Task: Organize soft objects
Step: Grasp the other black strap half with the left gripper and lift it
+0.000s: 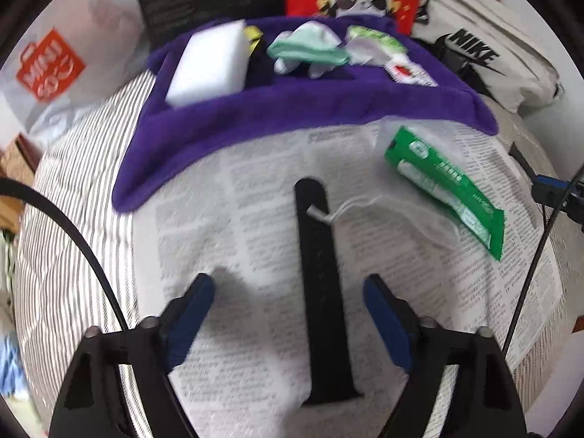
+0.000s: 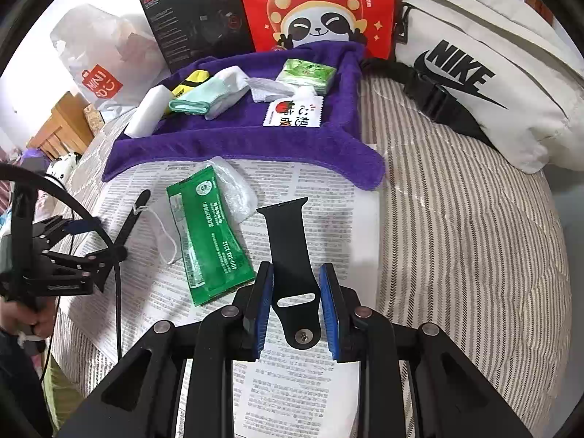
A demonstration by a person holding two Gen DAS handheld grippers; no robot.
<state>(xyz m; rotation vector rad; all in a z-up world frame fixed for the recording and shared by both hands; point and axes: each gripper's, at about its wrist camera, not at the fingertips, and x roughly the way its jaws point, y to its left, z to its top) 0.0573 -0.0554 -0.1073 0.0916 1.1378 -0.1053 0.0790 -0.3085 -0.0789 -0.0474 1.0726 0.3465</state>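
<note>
The right gripper (image 2: 296,292) is clenched on a black watch strap (image 2: 290,252) — its blue pads (image 2: 264,306) press on both edges of the strap near the slot and the metal pin, and the far end of the strap lies on the printed paper sheet (image 2: 321,189). The left gripper (image 1: 288,292) stands released above the same sheet; a second black strap piece (image 1: 317,284) with a white string tied on it lies between its spread fingers, and the pads do not touch it. A green sachet (image 1: 447,188) lies just beside this piece, partly on a clear plastic bag (image 2: 233,189). Behind the paper, on the striped bedding (image 2: 456,219), is a purple towel (image 2: 237,146) formed like a tray. In it lie a white sponge (image 1: 210,64), a mint-green sock (image 1: 306,51), a green tissue pack (image 2: 306,73) and a small cloth with a red fruit print (image 2: 294,111). A white Nike bag (image 2: 485,80) rests at the right, near the towel.
</note>
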